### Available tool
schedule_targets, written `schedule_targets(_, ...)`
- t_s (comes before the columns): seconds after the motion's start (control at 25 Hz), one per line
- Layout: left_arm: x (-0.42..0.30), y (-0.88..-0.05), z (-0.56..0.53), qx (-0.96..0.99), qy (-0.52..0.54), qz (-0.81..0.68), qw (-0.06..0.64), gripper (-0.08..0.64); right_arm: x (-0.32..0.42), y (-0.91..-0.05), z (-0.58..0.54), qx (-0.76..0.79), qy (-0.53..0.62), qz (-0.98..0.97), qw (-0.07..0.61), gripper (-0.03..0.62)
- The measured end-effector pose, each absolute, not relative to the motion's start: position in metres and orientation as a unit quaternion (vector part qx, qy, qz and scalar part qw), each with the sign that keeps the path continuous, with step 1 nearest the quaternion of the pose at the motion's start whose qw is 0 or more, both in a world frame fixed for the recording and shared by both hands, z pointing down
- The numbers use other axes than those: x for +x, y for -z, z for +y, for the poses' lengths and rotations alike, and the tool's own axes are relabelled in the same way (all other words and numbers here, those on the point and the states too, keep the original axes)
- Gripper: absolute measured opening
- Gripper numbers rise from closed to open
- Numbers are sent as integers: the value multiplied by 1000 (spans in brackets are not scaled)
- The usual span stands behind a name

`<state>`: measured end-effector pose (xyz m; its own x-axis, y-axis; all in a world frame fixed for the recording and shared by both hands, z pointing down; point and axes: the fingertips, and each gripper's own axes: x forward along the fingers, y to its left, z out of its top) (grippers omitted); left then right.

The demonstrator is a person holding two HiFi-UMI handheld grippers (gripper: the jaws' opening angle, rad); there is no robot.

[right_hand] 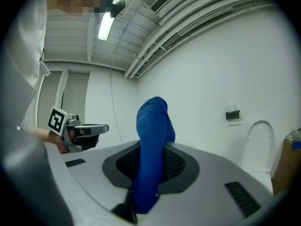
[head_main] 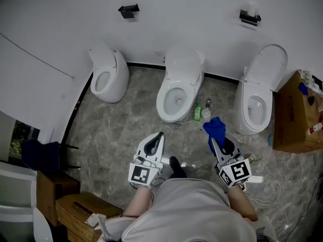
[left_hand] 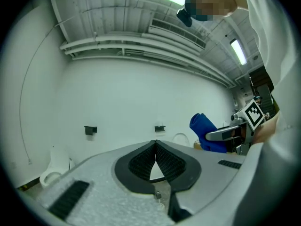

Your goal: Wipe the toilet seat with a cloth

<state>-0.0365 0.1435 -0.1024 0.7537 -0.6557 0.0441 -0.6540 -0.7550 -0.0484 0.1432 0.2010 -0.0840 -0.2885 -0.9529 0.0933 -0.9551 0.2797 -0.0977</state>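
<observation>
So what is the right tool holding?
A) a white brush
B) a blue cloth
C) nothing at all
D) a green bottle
B: the right tool is shut on the blue cloth, which sticks up from between its jaws in the right gripper view.

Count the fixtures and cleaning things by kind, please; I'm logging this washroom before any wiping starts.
Toilets: 3
Floor bottles: 2
Blue cloth: 1
Wall fittings: 2
Total: 8
</observation>
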Motion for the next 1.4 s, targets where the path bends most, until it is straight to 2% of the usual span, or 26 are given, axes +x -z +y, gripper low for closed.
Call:
schedule_targets(0.44,-50,101,-25,-947,41,316,25,9,133,81,48,619,-52,-784,12,74)
schedule_targets(1.0,-35,65,-96,-919,42,392,-4,9,169,32,-57,567,-77,-820,30,74)
schedule_targets(1.4,-35,-34,-139,-907,45,419,-7,9,173,-70,-113,543,-82,-835,34,74)
